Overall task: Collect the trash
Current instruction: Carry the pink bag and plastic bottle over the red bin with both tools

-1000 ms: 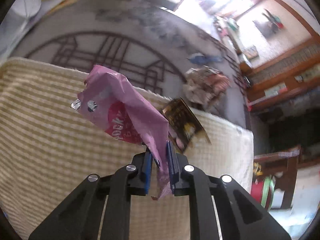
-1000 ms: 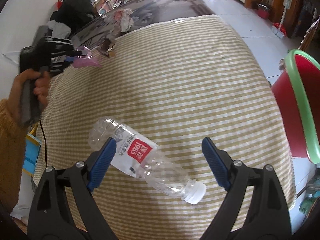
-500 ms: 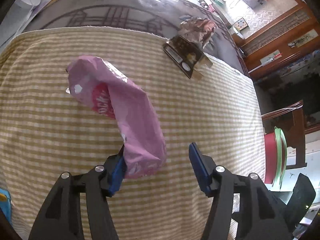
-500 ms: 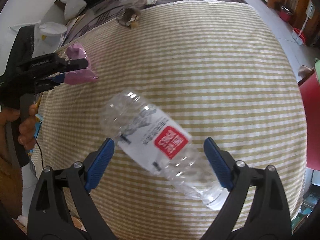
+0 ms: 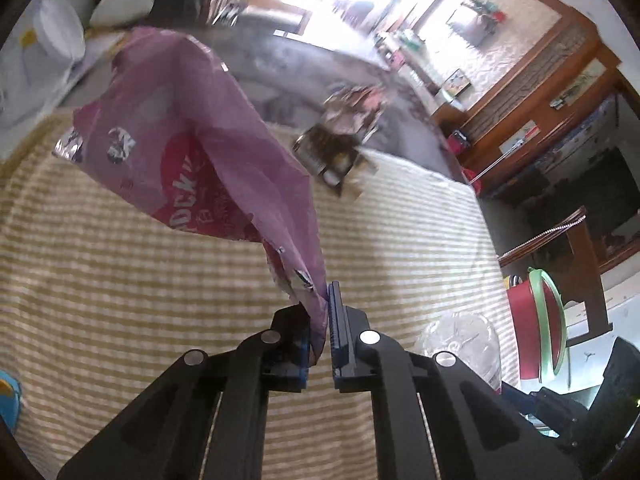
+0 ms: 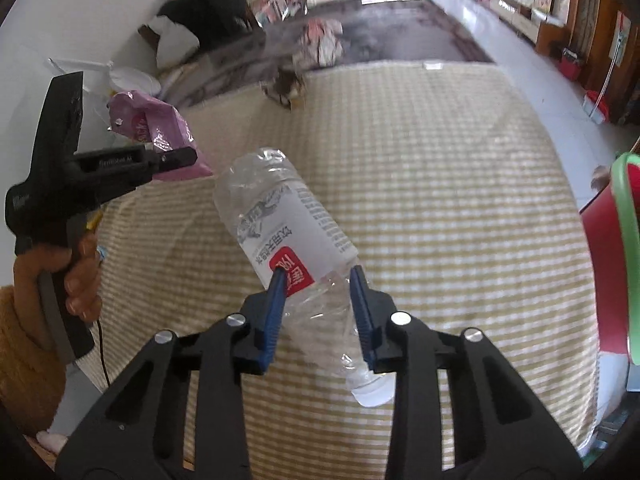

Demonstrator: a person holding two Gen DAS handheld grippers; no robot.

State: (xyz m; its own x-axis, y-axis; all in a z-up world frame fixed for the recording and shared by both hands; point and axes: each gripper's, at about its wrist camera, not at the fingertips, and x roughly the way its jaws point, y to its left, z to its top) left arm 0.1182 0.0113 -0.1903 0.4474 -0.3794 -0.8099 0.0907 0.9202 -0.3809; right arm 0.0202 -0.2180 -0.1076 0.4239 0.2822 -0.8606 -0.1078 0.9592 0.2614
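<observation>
A crumpled pink snack wrapper hangs above the checked cloth, its lower corner pinched in my left gripper, which is shut on it. In the right wrist view, the same wrapper sticks out of the left gripper at the left, with a hand on the handle. A clear plastic bottle with a white and red label sits tilted between the blue pads of my right gripper. Its jaws are closing and the pads press on its lower body. Its cap points toward the camera.
A yellow-checked cloth covers the surface. A red bin with a green rim stands off its right edge. At the far edge lie a dark wrapper and crumpled paper on a grey rug. Clutter lines the far wall.
The left jaws opened around the pink wrapper, then shut on its corner again and drew it back. The right jaws closed from wide open onto the bottle and raised it off the cloth.
</observation>
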